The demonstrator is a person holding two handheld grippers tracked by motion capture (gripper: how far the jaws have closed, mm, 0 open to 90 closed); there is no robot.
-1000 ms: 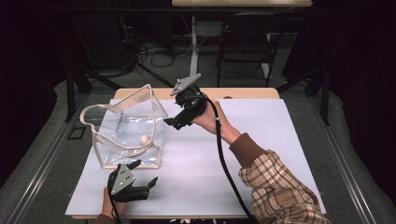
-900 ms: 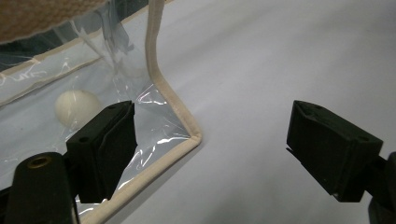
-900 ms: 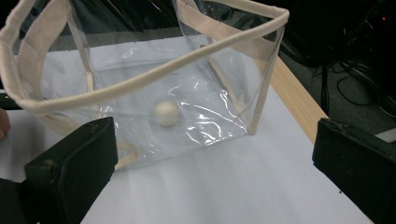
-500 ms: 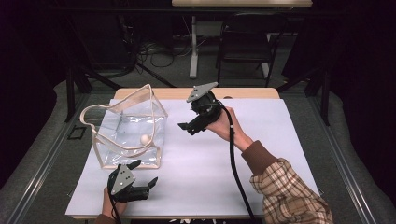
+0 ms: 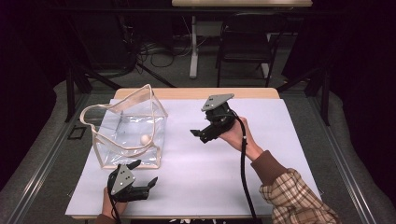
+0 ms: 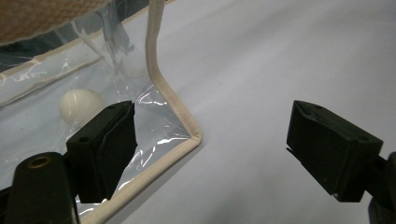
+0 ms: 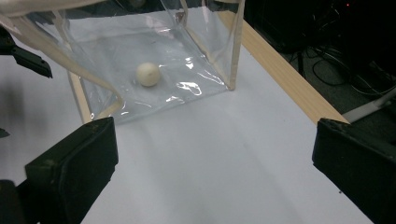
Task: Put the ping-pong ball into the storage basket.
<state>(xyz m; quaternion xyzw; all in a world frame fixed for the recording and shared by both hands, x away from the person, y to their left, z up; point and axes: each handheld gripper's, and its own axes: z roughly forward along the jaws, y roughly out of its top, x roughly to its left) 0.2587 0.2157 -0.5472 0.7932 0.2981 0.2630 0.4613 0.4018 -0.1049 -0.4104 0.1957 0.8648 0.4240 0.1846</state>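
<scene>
A clear plastic bag (image 5: 122, 133) with beige trim and a loop handle stands upright on the left of the white sheet (image 5: 261, 163). A white ball (image 5: 145, 139) lies on its floor. My left gripper (image 5: 144, 171) rests open just in front of the bag's near right corner; in the left gripper view the bag's corner (image 6: 180, 112) and the ball (image 6: 80, 105) lie past the left jaw. A hand holds my right gripper (image 5: 198, 136) open above mid-table, right of the bag, nothing in it. Its view looks at the bag (image 7: 201, 51) and ball (image 7: 148, 73).
The wooden table edge (image 5: 196, 92) runs along the back of the sheet. Behind the table stand a chair (image 5: 245, 44) and a desk leg, with cables on the floor. The sheet's right half is bare.
The right gripper has drawn back from the bag's opening, moving right and toward the near side. The left gripper has stayed where it was, and the ball lies still in the bag.
</scene>
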